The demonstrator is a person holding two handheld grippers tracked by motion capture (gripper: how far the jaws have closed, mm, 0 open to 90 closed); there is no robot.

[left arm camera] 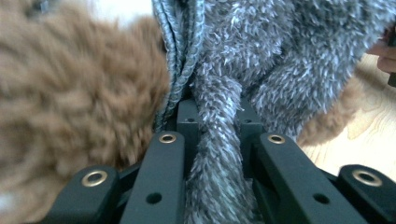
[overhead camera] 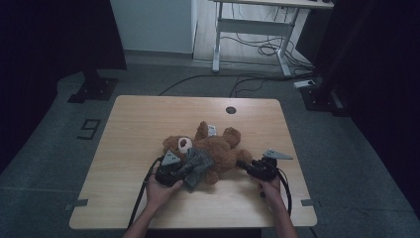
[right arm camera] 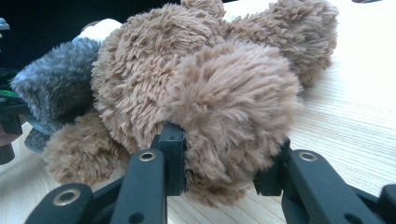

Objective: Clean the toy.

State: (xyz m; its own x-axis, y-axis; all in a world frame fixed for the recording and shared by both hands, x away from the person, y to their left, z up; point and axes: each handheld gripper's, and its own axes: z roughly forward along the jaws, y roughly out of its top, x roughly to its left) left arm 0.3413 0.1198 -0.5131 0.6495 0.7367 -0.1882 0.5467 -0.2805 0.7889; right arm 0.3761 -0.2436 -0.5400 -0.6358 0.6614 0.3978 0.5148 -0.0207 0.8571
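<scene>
The left gripper is clenching a fold of the grey garment while the right gripper is grasping the teddy bear's paw on the desk.

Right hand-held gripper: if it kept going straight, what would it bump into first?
The right hand-held gripper already clamps the teddy bear's leg; pushing on, it would likely meet the bear's furry brown body next.
</scene>
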